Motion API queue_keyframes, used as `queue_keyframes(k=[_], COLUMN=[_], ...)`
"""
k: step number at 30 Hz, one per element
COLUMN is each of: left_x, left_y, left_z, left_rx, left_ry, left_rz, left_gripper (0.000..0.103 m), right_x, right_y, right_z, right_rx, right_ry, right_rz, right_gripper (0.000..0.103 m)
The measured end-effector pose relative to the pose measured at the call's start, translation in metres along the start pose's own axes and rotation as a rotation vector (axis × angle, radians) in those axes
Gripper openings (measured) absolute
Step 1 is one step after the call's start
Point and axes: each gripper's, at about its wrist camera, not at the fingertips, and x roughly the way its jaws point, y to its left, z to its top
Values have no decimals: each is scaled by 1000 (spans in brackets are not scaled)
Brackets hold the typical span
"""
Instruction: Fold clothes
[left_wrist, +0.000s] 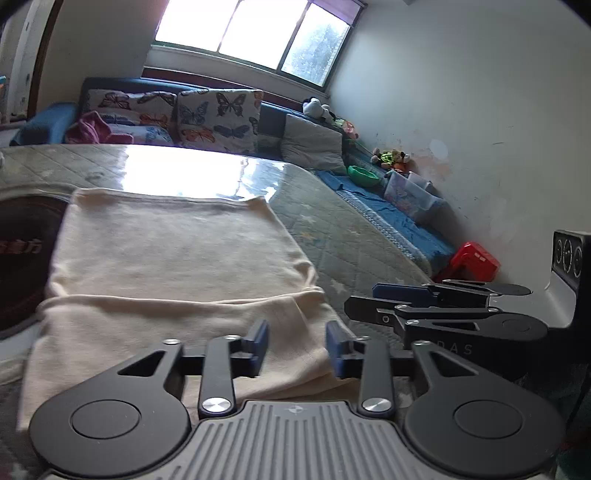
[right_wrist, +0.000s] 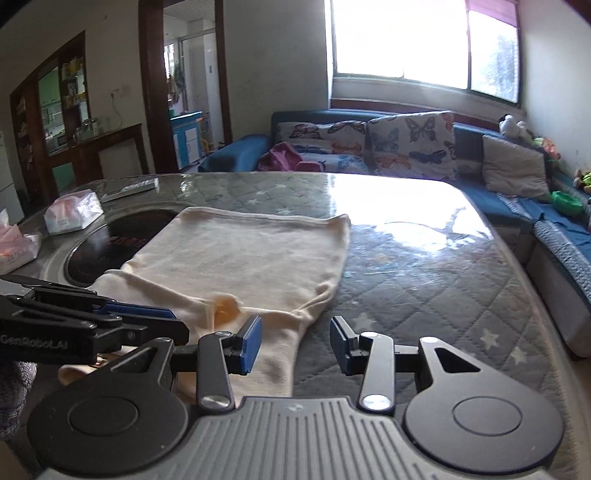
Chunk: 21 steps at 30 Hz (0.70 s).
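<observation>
A cream garment (left_wrist: 177, 251) lies flat on the quilted table top (left_wrist: 354, 236), with its near part folded over in a thick band. My left gripper (left_wrist: 296, 347) hangs open just above that near fold, with nothing pinched between its blue pads. In the right wrist view the same garment (right_wrist: 251, 254) shows a small orange patch near its front edge. My right gripper (right_wrist: 295, 343) stands open over the garment's near right corner, its left pad above cloth and its right pad above bare table. Each gripper shows side-on in the other view: the right gripper (left_wrist: 364, 297) and the left gripper (right_wrist: 179, 323).
A dark round hob plate (right_wrist: 107, 243) is set in the table, partly under the garment. Tissue packs (right_wrist: 72, 212) sit at the table's far left. A blue sofa with butterfly cushions (right_wrist: 410, 144) runs behind and along the right. A red stool (left_wrist: 472, 262) stands by the wall.
</observation>
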Motion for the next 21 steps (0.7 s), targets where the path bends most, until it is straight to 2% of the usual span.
queue_keyframes(k=[7, 14, 16, 21], left_x=[-38, -65, -70, -72], left_y=[39, 84, 92, 102], left_z=[-1, -12, -15, -19], left_rx=[36, 2, -17, -42], left_ry=[-67, -77, -79, -74], left_rz=[136, 263, 285, 304], left_gripper=[48, 49, 50, 51], right_x=[19, 42, 44, 46], right_y=[17, 27, 27, 29], right_z=[-1, -6, -6, -1], right_rx=[-3, 4, 13, 9], right_ry=[61, 113, 114, 114], right_rz=[78, 99, 100, 101], right_gripper=[41, 36, 33, 6])
